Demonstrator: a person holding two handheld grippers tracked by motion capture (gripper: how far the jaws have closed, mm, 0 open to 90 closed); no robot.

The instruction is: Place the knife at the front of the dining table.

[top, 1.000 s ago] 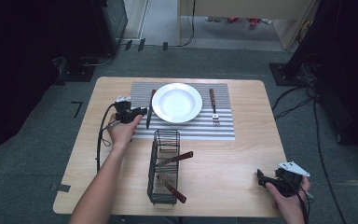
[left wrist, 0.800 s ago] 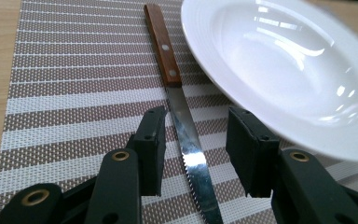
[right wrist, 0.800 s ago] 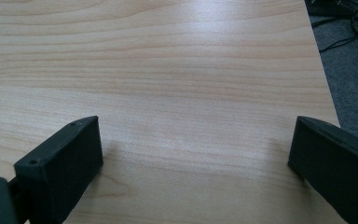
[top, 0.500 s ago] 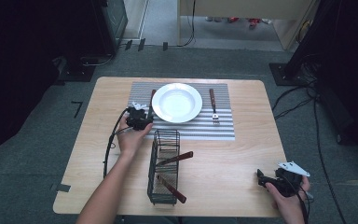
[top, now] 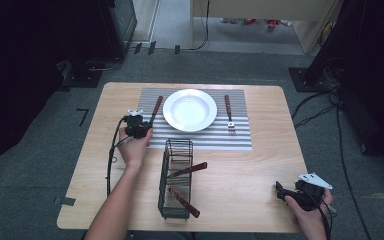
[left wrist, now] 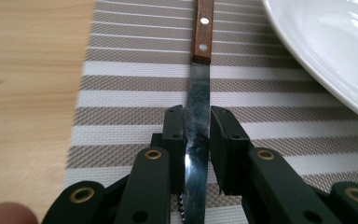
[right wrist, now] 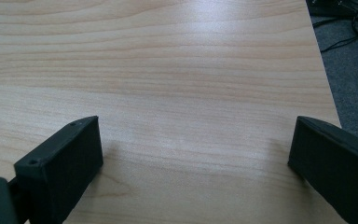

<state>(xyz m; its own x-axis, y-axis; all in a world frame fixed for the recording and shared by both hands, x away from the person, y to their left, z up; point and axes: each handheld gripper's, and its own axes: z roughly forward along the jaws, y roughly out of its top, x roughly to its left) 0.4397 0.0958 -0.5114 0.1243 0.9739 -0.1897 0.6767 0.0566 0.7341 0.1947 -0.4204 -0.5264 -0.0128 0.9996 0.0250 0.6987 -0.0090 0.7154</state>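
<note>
Your right gripper (top: 280, 190) sat at the near right corner of the table (top: 265, 165), jaws spread wide with bare wood between them and nothing in their hold. The right gripper view showed the same gripper (right wrist: 193, 154) gaping over the tabletop, close to the table's edge.

Left of it and well apart, the black wire basket (top: 176, 177) stood upright near the middle of the near half of the table. Two wooden-handled utensils (top: 187, 169) leaned inside it; what kind they were could not be told.

Just beyond the basket and to its left, your left hand (top: 134, 147) held the left gripper (top: 139, 124) at the left edge of the striped placemat (top: 240, 135). In the left gripper view, the left gripper (left wrist: 197, 123) had its jaws closed narrowly about the blade of the knife (left wrist: 196, 100). The blade ran between the pads, and the wooden handle pointed away from you. Whether the knife rested on the mat or was lifted just clear of it could not be told.

The knife (top: 155, 108) was just left of the white plate (top: 190, 110). A fork (top: 228, 113) lay on the mat to the plate's right.
</note>
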